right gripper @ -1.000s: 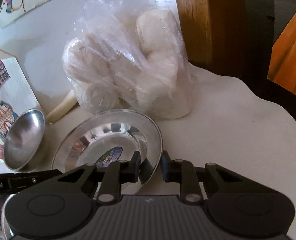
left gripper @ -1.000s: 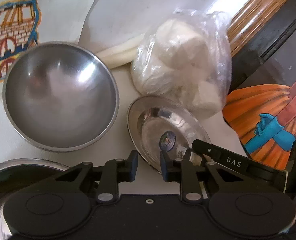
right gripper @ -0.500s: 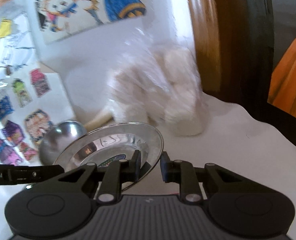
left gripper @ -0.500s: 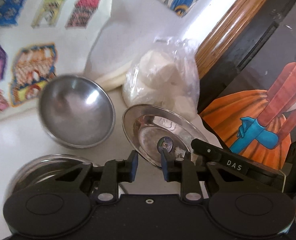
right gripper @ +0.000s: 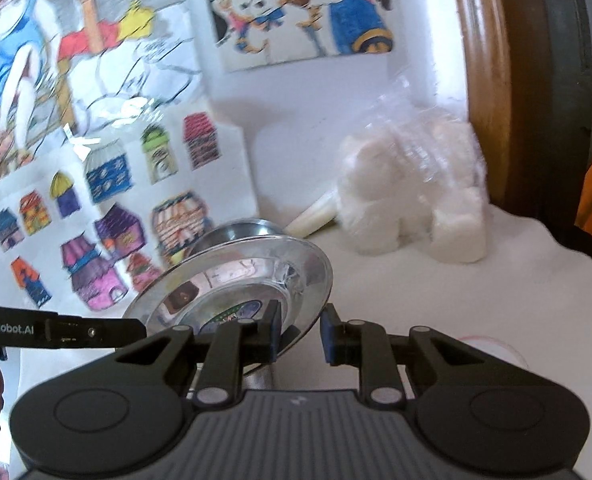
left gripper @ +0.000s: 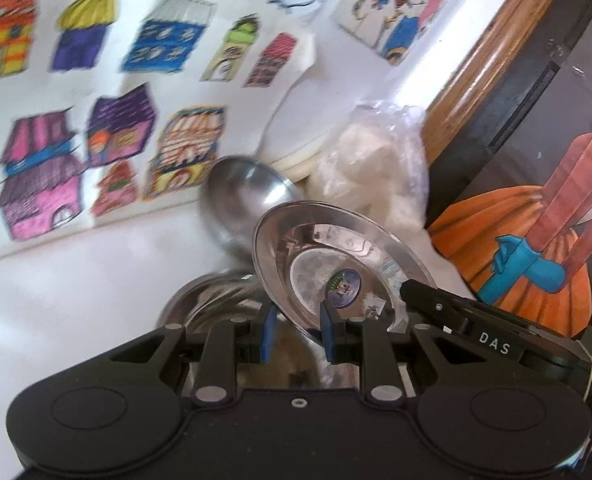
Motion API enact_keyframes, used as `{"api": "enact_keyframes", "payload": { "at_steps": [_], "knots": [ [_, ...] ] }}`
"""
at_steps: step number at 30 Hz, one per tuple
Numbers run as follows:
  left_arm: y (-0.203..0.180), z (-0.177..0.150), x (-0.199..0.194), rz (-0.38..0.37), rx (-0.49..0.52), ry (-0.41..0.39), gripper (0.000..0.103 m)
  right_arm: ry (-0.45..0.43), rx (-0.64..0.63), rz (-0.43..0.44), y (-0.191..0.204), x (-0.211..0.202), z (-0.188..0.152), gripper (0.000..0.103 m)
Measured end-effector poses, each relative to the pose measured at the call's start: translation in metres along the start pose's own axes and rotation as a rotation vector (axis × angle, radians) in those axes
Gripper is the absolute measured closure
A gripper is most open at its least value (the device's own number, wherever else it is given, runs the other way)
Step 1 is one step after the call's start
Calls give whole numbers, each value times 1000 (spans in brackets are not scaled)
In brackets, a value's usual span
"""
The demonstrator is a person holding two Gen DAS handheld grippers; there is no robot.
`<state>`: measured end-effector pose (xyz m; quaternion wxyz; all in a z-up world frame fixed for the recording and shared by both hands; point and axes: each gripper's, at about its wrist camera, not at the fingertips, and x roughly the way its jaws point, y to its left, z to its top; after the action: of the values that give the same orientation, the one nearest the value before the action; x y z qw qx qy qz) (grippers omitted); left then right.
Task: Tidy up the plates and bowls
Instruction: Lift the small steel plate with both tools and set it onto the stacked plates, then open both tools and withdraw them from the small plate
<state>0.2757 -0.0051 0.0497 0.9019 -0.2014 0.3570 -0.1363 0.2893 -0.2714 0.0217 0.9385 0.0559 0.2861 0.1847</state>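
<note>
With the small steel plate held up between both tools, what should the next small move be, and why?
Probably carry the small plate, tilted and gripped at its rim by both the left tool and right tool, over the larger plate below and lower it there to stack.

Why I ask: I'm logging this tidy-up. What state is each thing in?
Small plate: lifted, tilted, held by both grippers.
Left gripper: fingers shut on the small plate's rim.
Right gripper: shut on its rim too.
Bowl: empty, on the table.
Second plate: on the table, untouched.
Bag: on the table, holding white lumps.
</note>
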Motion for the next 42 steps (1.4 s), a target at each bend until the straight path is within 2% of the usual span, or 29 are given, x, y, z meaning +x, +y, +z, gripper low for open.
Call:
{"api": "enact_keyframes", "payload": {
  "at_steps": [10,21,36,42],
  "knots": [
    [32,-21,-6,45,-34,24,79,37,-56,-5,40,2,-32,77],
    [43,-31,-9,61,-44,40,79,70,-45,14,48,9,-51,74],
    [40,-35,-9,85,9,38,79,78,-66,15,53,9,-62,66],
    [33,-37,-10,113,59,33,78,67,-125,-18,64,8,-67,58]
  ]
}}
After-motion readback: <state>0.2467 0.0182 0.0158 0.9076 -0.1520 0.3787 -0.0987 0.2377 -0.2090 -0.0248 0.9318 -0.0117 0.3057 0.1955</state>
